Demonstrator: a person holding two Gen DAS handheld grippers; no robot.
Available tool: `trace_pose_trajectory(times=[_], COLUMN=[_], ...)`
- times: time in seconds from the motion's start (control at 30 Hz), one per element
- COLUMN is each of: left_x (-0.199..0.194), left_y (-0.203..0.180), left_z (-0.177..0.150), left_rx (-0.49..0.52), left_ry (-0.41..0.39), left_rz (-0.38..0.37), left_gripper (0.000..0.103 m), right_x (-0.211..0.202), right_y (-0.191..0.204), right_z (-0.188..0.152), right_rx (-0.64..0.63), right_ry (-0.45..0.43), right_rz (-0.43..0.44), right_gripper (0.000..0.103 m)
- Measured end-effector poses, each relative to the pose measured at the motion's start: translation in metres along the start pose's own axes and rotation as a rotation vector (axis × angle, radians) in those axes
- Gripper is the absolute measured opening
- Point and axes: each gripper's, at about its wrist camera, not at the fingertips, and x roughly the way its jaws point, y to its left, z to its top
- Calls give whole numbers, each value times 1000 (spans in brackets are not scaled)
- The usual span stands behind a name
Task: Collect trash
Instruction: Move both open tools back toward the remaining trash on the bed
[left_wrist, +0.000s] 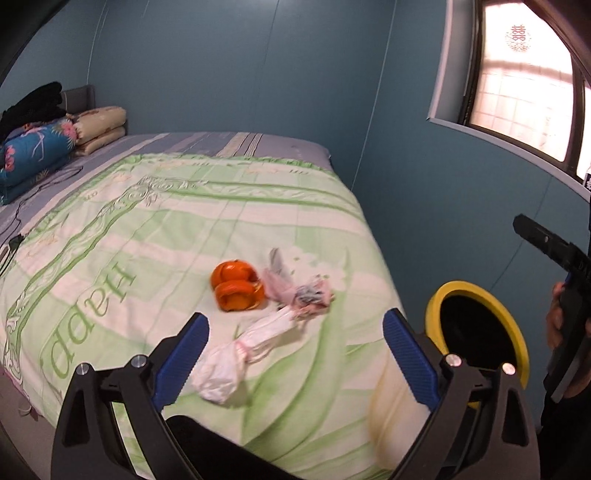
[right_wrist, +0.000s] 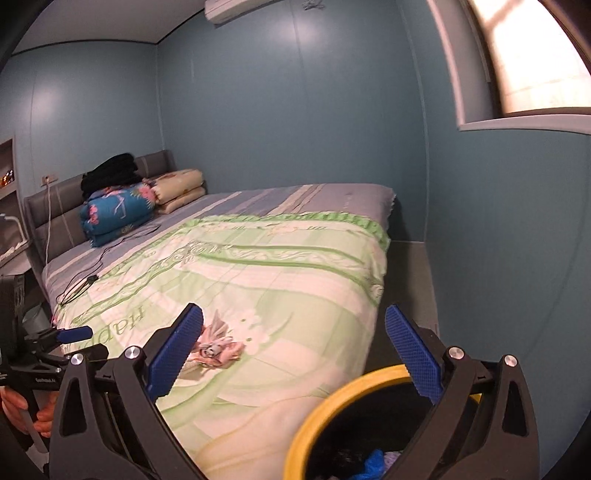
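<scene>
Trash lies on the green quilt (left_wrist: 147, 229) near the bed's foot: orange peels (left_wrist: 236, 286), a crumpled pink and grey wrapper (left_wrist: 306, 291) and a white twisted plastic bag (left_wrist: 236, 358). My left gripper (left_wrist: 295, 358) is open and empty, hovering just above the white bag. A yellow-rimmed bin (left_wrist: 476, 328) stands beside the bed at the right. My right gripper (right_wrist: 295, 354) is open and empty above the bin (right_wrist: 332, 413), which holds some trash. The wrapper (right_wrist: 218, 347) also shows in the right wrist view.
Folded blankets (left_wrist: 40, 147) and black clothes (left_wrist: 33, 103) are piled at the headboard. A black cable (right_wrist: 85, 280) lies on the bed's left side. Blue walls (left_wrist: 443, 221) close in on the right, with a window (left_wrist: 524, 81) above.
</scene>
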Motion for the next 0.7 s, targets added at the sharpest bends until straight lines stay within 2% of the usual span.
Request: trace_pose_trajectory(times=[0.3,0.6,0.7], left_x=[27,61,67], left_y=[32,55,60], left_z=[-20,-34,-37], left_rx=[-21,-53,-64], left_ry=[52,118,123], left_rz=[16,10,-2], left_gripper=[92,92,92], right_x=[55,126,140], right_y=[36,52,58], right_z=[-13,-39,-46], right_rx=[-36,30,30], right_ry=[90,253,281], right_rz=[32,82,64], right_gripper=[95,94,94])
